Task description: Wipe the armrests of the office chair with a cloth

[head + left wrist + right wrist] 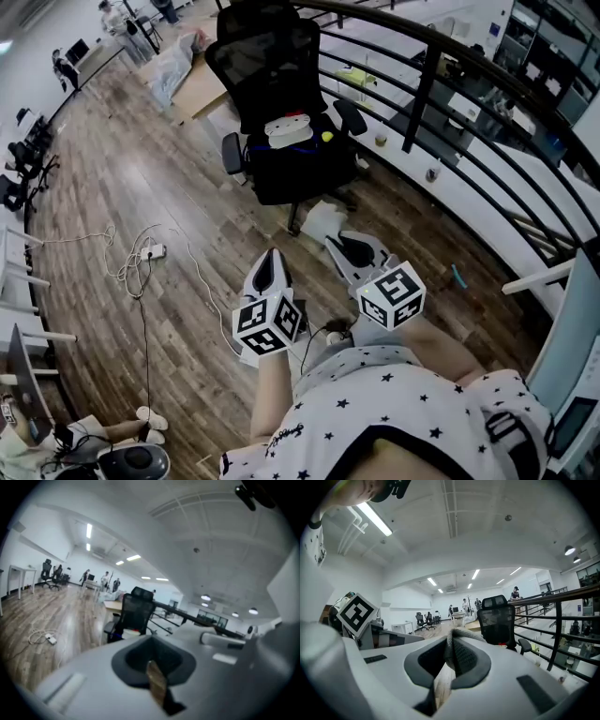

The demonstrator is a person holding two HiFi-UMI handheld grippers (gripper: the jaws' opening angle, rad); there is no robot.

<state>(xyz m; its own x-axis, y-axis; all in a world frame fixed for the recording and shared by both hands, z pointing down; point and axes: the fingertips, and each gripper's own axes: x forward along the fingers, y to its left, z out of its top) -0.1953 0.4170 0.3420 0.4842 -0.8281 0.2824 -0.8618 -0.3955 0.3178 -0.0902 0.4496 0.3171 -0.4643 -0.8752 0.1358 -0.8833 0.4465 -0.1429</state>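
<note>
Approach: black mesh office chair (281, 103) stands well ahead, armrests (232, 152) not yet wiped.
Right gripper (452, 645) clamps grey knitted cloth (461, 656), likely soft, limp, best held bunched; left gripper (152, 657) closed, empty.

I've got a black railing (424, 89) curving across the upper right. Well left of it, a white power strip (153, 250) lies on the wooden floor (103, 187) among loose cables (131, 274). A small teal object (457, 277) lies on the near side of the railing. Far lower left of it sit white slippers (150, 419).
</note>
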